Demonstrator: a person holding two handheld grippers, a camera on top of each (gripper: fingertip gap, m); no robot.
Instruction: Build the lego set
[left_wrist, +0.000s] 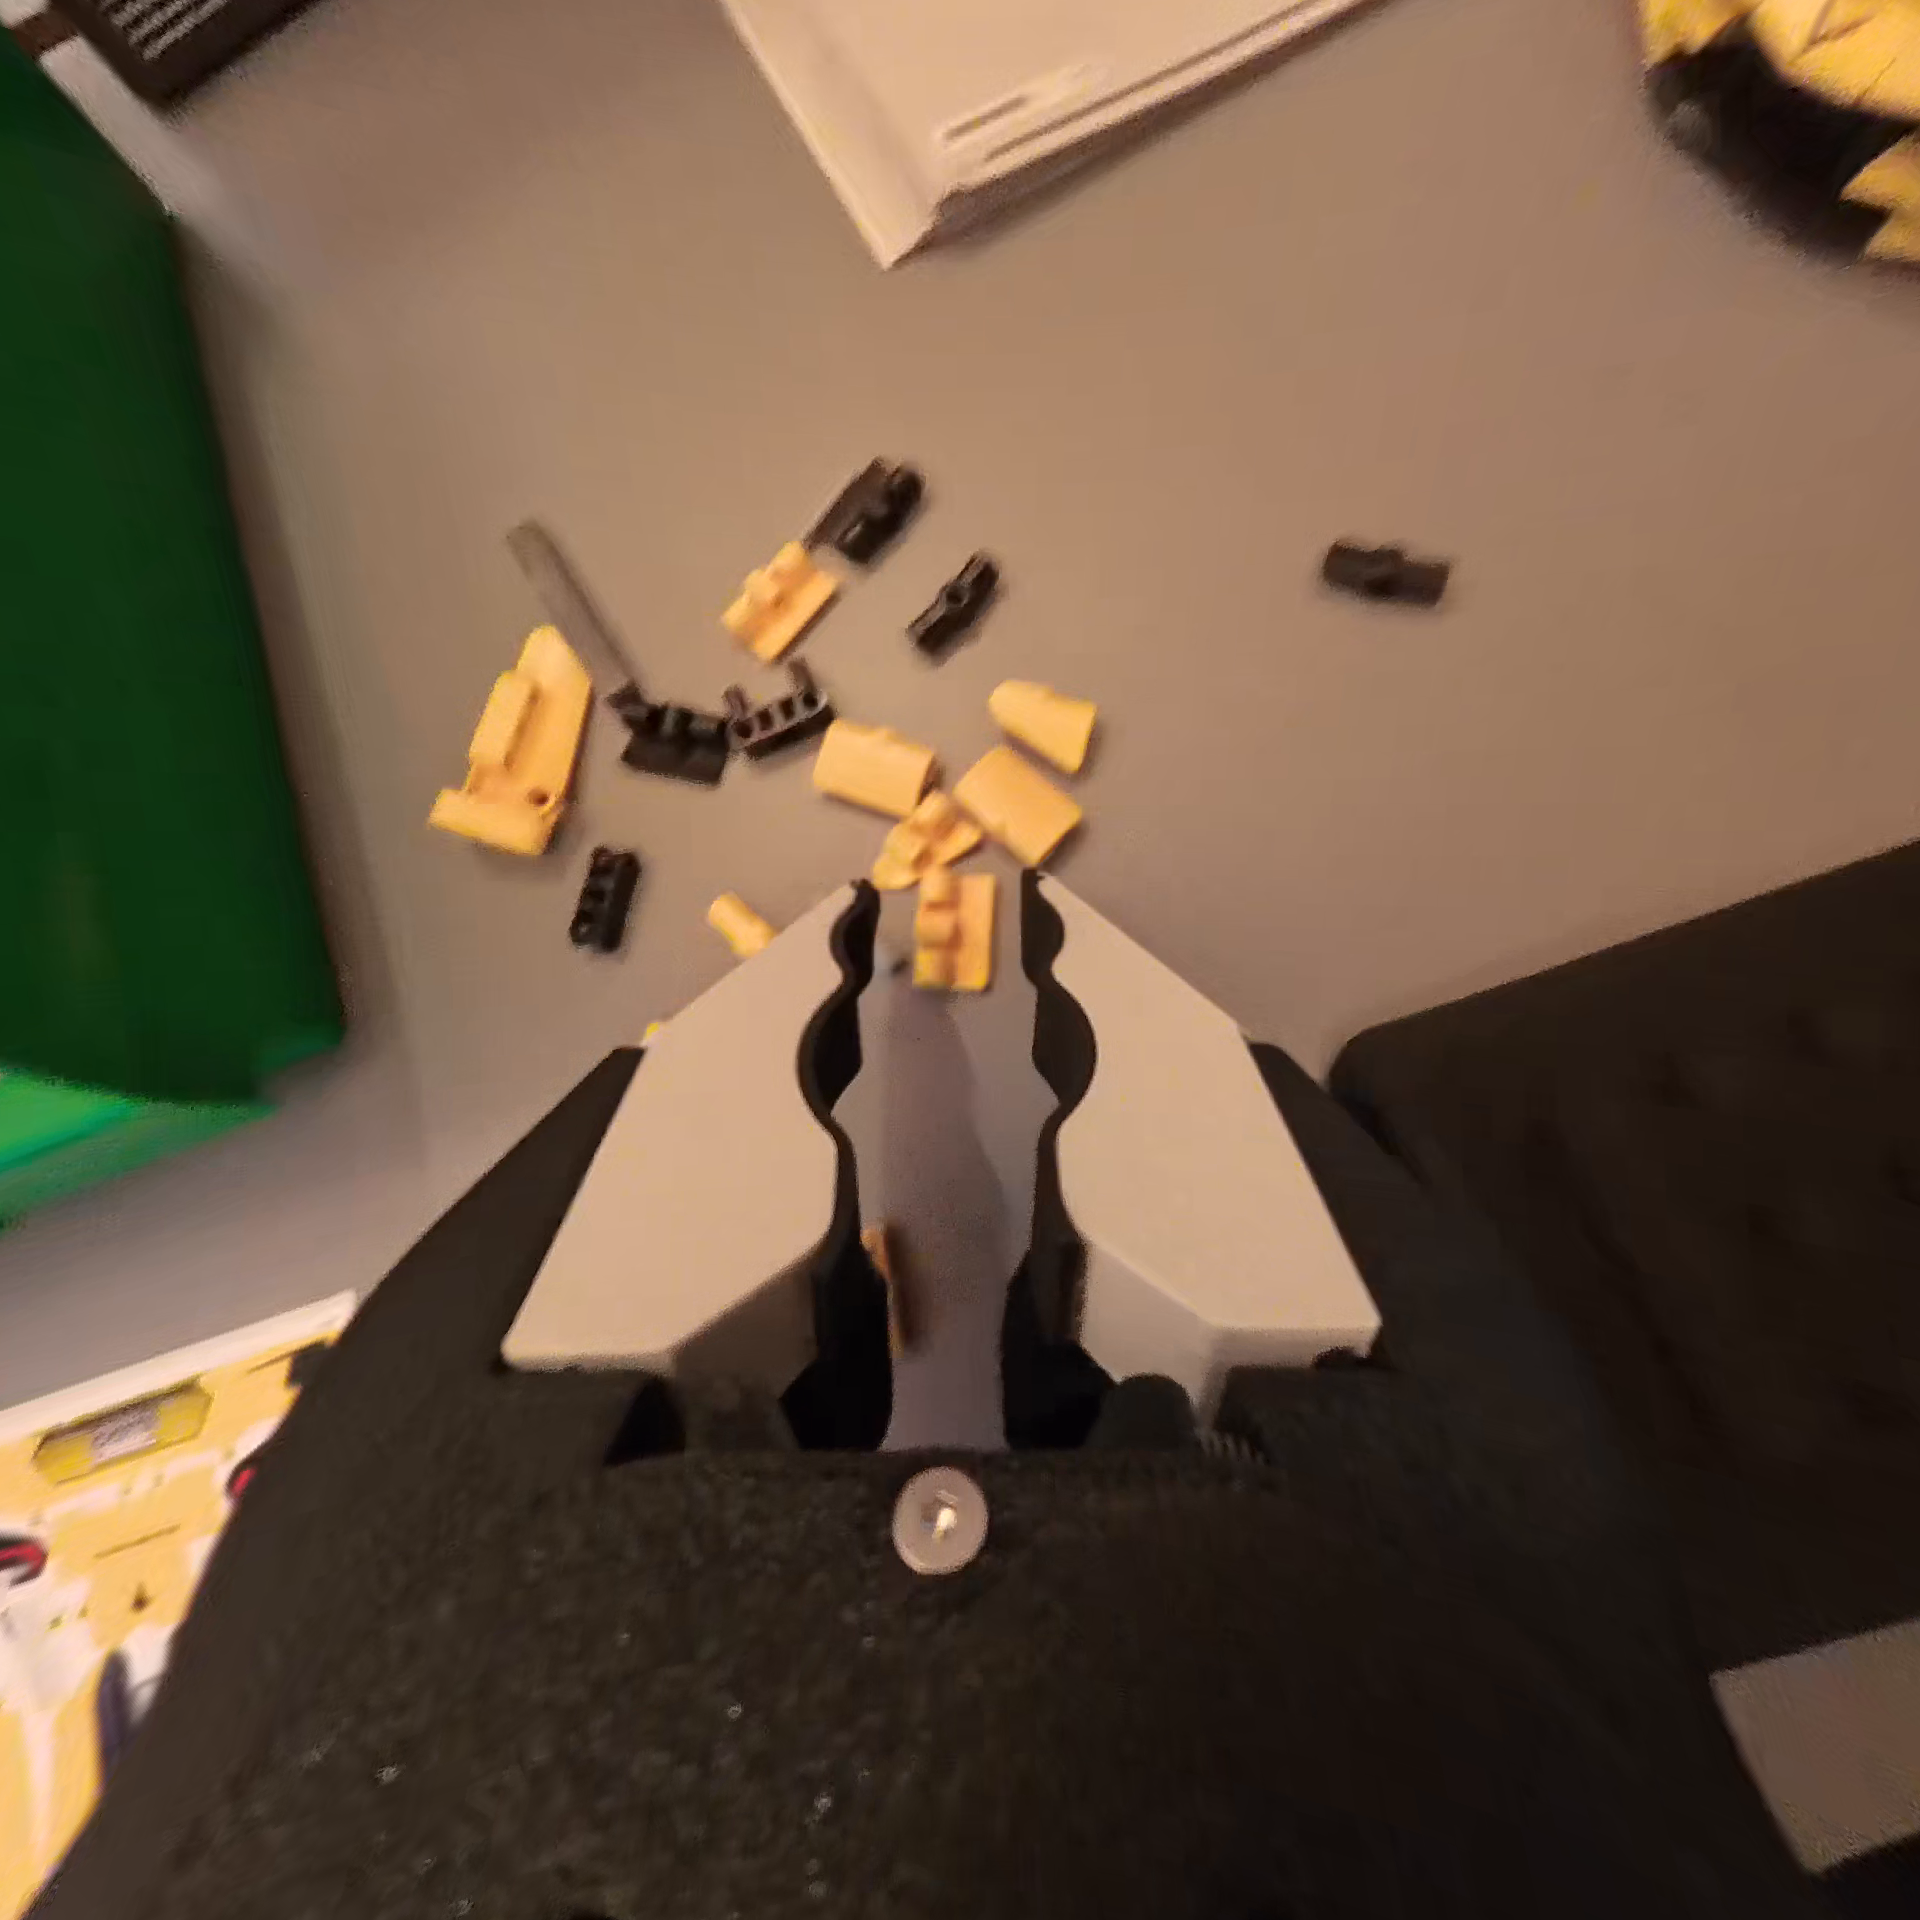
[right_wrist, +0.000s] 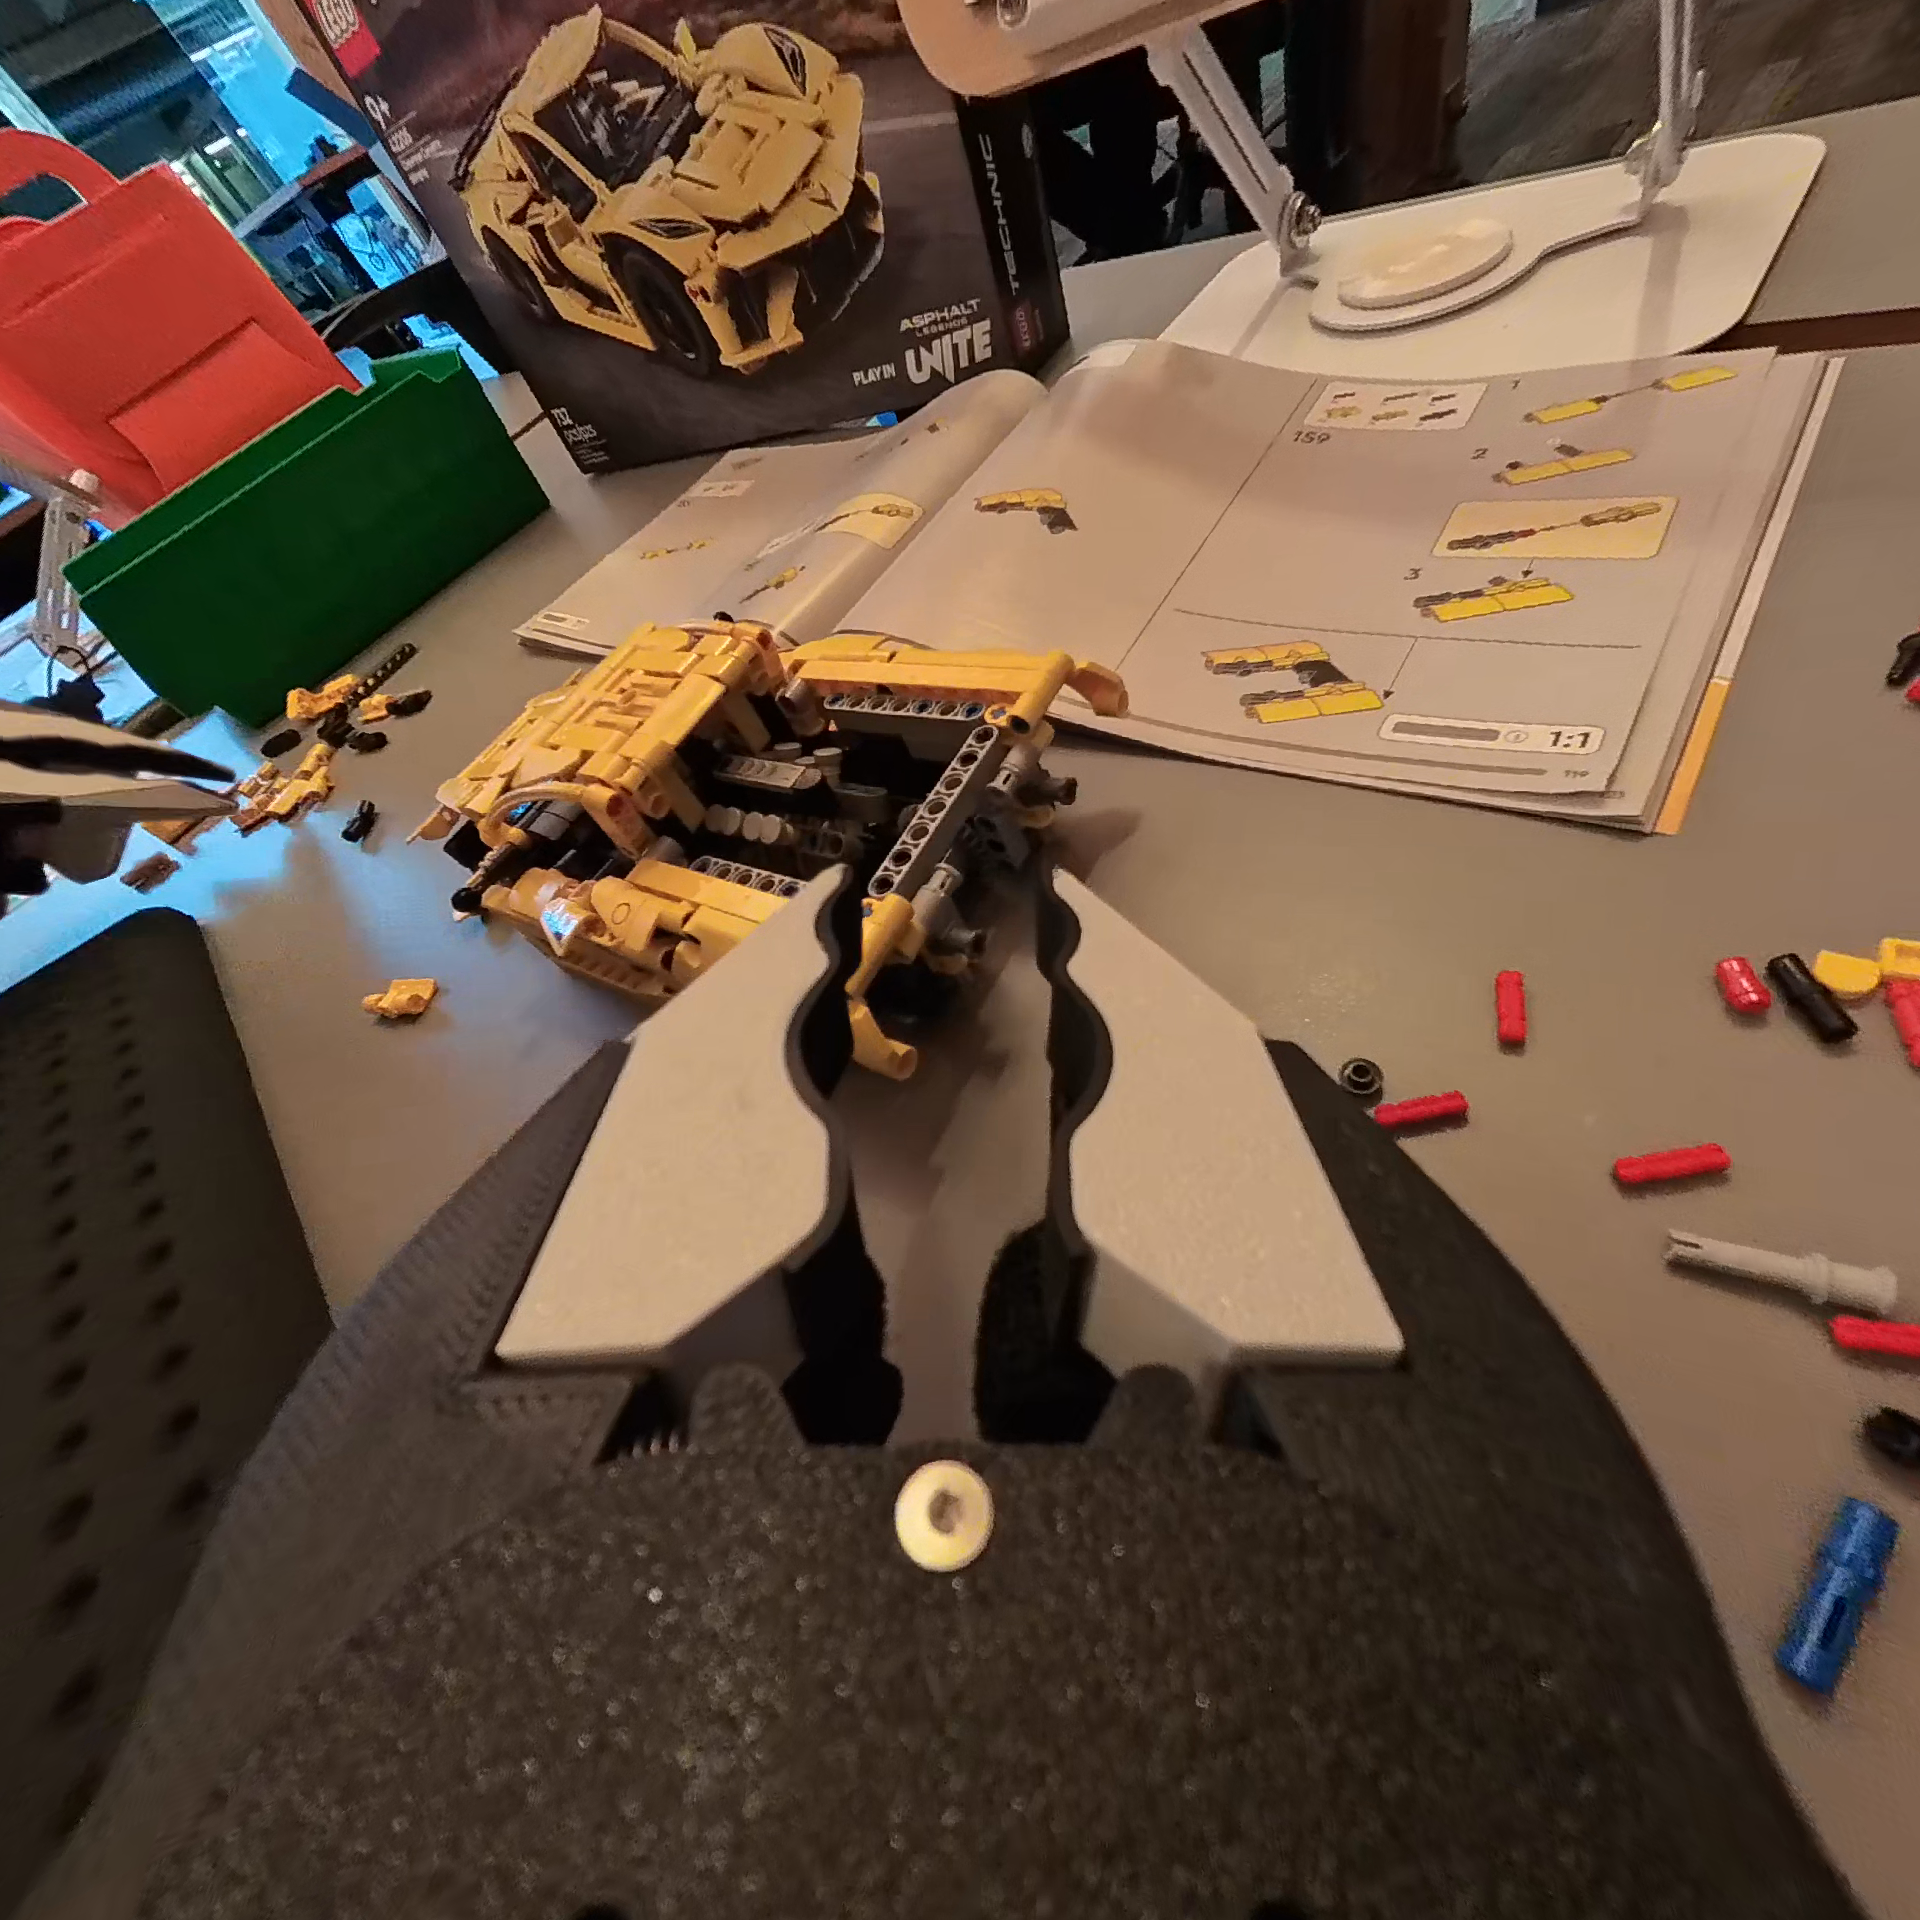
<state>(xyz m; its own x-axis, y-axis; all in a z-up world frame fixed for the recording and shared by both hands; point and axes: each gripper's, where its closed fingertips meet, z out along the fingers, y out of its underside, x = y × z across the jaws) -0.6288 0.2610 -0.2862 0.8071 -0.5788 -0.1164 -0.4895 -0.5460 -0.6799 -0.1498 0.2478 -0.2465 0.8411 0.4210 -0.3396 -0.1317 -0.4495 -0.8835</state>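
The part-built yellow and black car (right_wrist: 665, 748) lies on the grey table (right_wrist: 1299, 935). My right gripper (right_wrist: 943, 883) is open just in front of it; a grey holed beam and a yellow curved arm (right_wrist: 883, 987) of the car sit between its jaws without being pinched. My left gripper (left_wrist: 945, 891) is open above a scatter of small yellow and black pieces (left_wrist: 790, 717). A small yellow piece (left_wrist: 954, 930) lies between its tips with a gap on each side. The left gripper also shows at the far left of the right wrist view (right_wrist: 223, 790).
An open instruction booklet (right_wrist: 1247, 582), the set's box (right_wrist: 727, 208), a green bin (right_wrist: 312, 520), a red bin (right_wrist: 156, 343) and a white stand (right_wrist: 1507, 249) lie beyond the car. Red pins (right_wrist: 1668, 1164) and a blue pin (right_wrist: 1834, 1610) lie to the right. A black chair (right_wrist: 104, 1195) is at the left. About 50 cm separates my left fingertips from my right.
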